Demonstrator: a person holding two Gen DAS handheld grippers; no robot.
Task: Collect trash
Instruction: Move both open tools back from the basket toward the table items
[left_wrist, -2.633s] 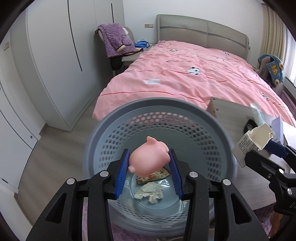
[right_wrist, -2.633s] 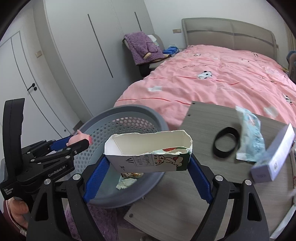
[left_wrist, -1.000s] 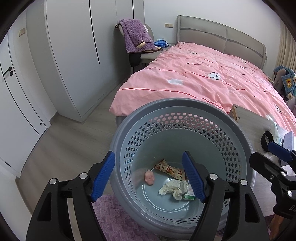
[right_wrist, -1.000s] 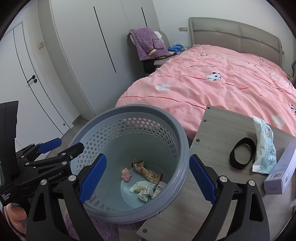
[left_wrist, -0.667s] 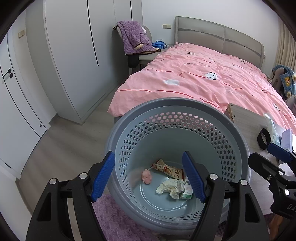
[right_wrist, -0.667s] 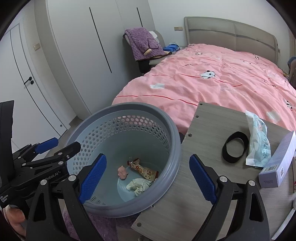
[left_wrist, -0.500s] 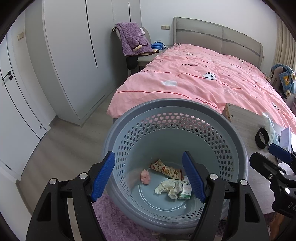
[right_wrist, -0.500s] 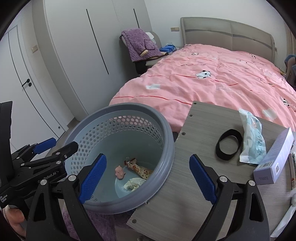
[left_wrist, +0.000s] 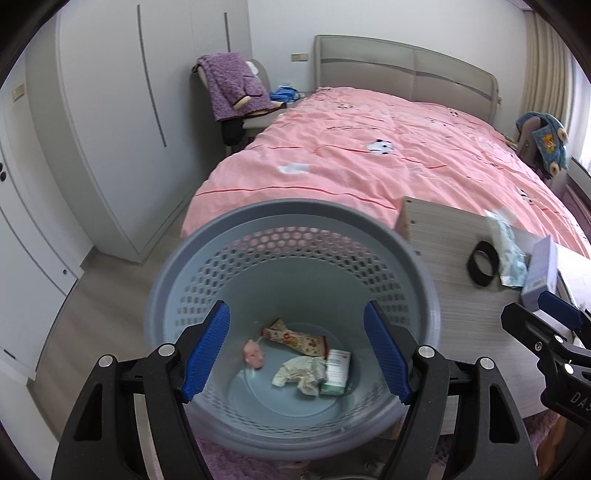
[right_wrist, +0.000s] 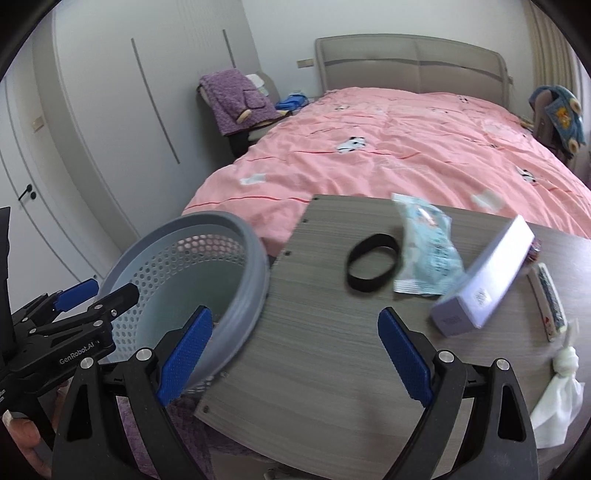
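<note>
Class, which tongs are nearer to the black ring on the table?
Right. The right tongs hover open over the table just short of the black ring; the left tongs hang open above the basket.

From the right wrist, the basket rim hides its contents; the white tissue is cut off.

Each gripper is built from matte black plastic arms fitted with silver screw heads. The left gripper and right gripper carry blue, finely ribbed finger pads. White "GenRobot.AI" lettering is printed on one body. A patch of skin, possibly a finger, is glimpsed below.
</note>
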